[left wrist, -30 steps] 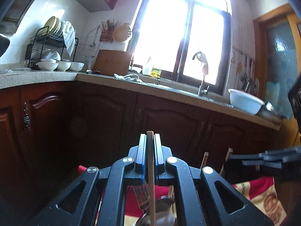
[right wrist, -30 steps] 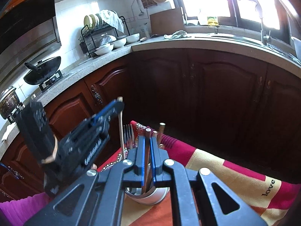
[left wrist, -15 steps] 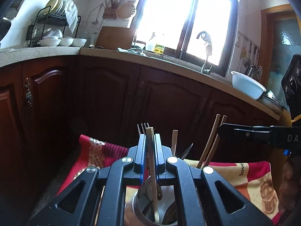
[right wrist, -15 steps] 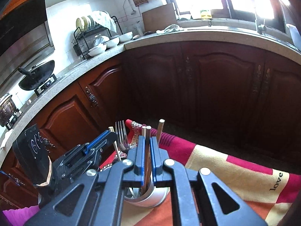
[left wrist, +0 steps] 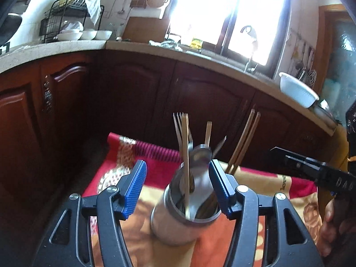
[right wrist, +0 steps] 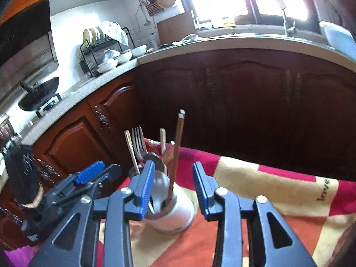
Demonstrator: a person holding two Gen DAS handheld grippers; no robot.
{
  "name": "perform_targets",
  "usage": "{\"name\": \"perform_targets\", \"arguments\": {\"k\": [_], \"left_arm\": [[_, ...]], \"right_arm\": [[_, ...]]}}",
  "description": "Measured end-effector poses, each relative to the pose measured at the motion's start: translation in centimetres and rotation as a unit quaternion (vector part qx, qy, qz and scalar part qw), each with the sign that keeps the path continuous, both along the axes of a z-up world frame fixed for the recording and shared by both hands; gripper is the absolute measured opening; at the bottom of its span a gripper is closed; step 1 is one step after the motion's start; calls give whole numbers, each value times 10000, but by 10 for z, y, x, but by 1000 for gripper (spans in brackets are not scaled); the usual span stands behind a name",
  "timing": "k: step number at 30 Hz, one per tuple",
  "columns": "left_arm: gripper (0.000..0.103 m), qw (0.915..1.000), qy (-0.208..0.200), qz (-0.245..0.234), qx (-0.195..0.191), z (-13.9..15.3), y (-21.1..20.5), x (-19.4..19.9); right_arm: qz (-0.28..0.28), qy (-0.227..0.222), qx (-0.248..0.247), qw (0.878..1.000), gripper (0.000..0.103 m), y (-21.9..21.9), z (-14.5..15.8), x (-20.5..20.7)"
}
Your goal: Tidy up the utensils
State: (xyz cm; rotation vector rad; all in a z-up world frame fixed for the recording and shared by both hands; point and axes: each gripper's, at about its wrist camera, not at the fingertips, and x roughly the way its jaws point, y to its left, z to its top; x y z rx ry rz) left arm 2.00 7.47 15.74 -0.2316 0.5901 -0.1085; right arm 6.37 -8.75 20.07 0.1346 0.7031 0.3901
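Observation:
A steel utensil cup point(left wrist: 169, 227) stands on a red, orange and cream cloth point(left wrist: 155, 155), holding forks point(left wrist: 178, 122), spoons and chopsticks. My left gripper point(left wrist: 178, 189) hangs just above the cup, its jaws opening. A pale chopstick point(left wrist: 185, 155) stands loose in the cup between them, touched by neither pad. In the right wrist view my right gripper point(right wrist: 173, 187) is also opening over the cup point(right wrist: 180, 215). A brown chopstick pair point(right wrist: 178, 144) stands free between its blue pads. The left gripper point(right wrist: 89, 173) shows at the lower left there.
Dark wooden cabinets point(left wrist: 133, 102) run behind the cloth under a stone counter point(right wrist: 200, 46). On the counter are a dish rack point(right wrist: 100, 51) with bowls, a wok point(right wrist: 40, 95) and a white basin point(left wrist: 296, 91). A hand point(left wrist: 331, 227) holds the right gripper.
Both grippers were shut on chopsticks above the cup; both have sunk toward it and opened, and the chopsticks now stand loose in the cup.

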Motion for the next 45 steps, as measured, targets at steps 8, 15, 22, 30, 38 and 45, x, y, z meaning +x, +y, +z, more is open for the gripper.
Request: {"name": "perform_targets", "arguments": {"k": [8, 15, 22, 30, 38, 45], "left_arm": [[83, 9983, 416, 202, 350, -11, -5, -22], [83, 9967, 557, 320, 498, -15, -4, -33], [83, 9953, 672, 386, 577, -18, -4, -39], [83, 9944, 726, 445, 620, -20, -4, -43], [83, 9925, 859, 478, 723, -24, -6, -43], [83, 9920, 921, 490, 710, -25, -6, -44]], "right_arm": [[-329, 20, -524, 9981, 45, 11, -31, -24], [-455, 179, -667, 9966, 46, 16, -45, -33], [-533, 255, -720, 9957, 49, 15, -47, -40], [-567, 323, -768, 9949, 51, 15, -48, -44], [-641, 493, -922, 9925, 52, 19, -56, -45], [-649, 556, -1017, 9911, 52, 19, -58, -44]]}}
